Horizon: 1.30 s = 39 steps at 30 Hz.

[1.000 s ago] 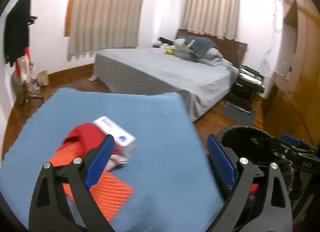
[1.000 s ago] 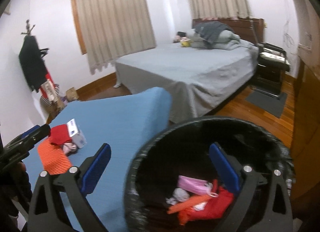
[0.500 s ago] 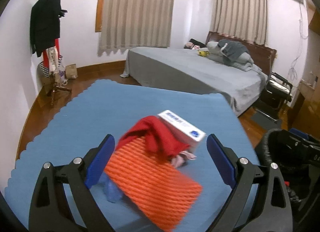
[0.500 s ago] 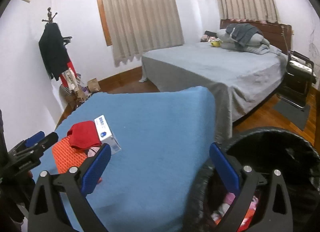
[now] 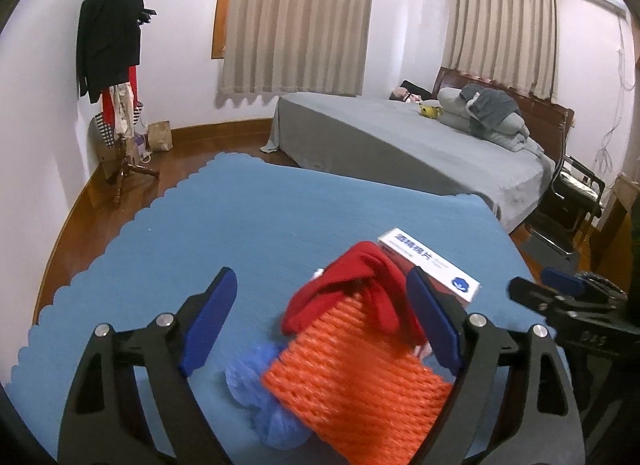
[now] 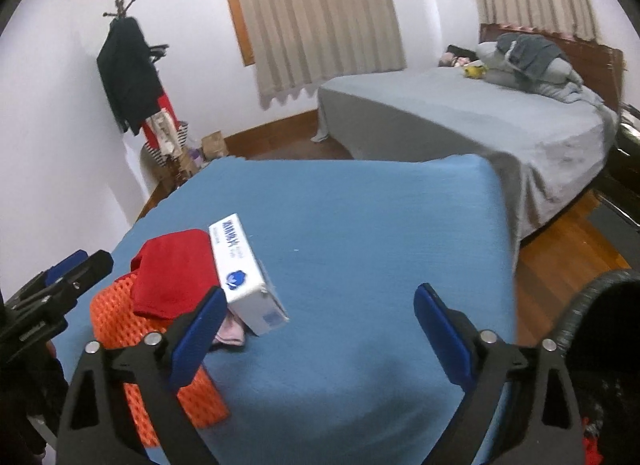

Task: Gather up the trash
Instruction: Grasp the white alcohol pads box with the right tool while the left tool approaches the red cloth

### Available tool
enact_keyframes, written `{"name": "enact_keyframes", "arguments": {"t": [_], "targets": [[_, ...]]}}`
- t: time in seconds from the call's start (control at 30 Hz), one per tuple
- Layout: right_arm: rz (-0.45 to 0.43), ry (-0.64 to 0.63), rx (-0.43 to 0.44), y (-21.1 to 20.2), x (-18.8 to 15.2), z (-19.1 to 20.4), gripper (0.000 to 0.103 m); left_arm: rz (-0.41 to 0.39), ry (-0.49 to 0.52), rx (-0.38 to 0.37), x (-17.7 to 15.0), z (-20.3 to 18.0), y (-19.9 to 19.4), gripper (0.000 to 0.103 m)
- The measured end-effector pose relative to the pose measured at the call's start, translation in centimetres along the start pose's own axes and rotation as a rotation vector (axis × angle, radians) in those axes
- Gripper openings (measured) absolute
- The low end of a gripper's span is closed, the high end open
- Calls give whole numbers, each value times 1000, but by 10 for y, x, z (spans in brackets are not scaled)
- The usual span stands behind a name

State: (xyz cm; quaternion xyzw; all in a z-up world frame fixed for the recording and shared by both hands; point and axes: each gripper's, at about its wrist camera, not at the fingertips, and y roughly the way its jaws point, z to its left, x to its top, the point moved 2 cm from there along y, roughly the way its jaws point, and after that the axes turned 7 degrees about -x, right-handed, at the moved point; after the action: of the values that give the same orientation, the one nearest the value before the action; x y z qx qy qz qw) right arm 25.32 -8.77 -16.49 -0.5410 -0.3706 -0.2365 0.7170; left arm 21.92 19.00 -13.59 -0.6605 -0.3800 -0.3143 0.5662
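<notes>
A small pile of trash lies on the blue-covered table: an orange foam net, a red cloth on top of it, a white box with blue print and a crumpled blue bag. My left gripper hangs over the pile, jaws wide but closing, with the net and red cloth between the fingers and no pad pressing on them. My right gripper is closing over bare blue cloth. The white box and a pink scrap lie by its left finger.
A black-lined trash bin stands off the table's right edge, with red scraps inside. Beyond the table are a grey bed, a coat stand, a black chair and wood floor.
Both views have swung left, away from the bin and onto the pile. The left gripper has closed in on the net and red cloth. The bin has slid to the right view's edge.
</notes>
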Motion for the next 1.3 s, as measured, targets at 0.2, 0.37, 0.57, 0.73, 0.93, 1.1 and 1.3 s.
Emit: {"name": "enact_keyframes", "arguments": {"t": [0.2,0.37,0.57,0.73,0.93,1.1,1.3], "targets": [[11,-57,74,15,7,24,76,-18,-18,8,4,15,2,82],[47,-74,85,33,8,30,61,-28,-28,3,6,19,0,81],[86,-75,92,50,5,34,53,-24,-35,1,5,23,2,79],[118,-82,109,60,-1,40,41,-19,-41,4,3,24,2,76],[119,-66,120,55,-1,34,33,-12,-43,-11,3,19,0,68],[102,-23,70,37,-3,12,32,6,-37,-70,2,-3,2,55],[77,-7,17,15,-8,-8,32,37,-13,-111,-7,-31,15,40]]}}
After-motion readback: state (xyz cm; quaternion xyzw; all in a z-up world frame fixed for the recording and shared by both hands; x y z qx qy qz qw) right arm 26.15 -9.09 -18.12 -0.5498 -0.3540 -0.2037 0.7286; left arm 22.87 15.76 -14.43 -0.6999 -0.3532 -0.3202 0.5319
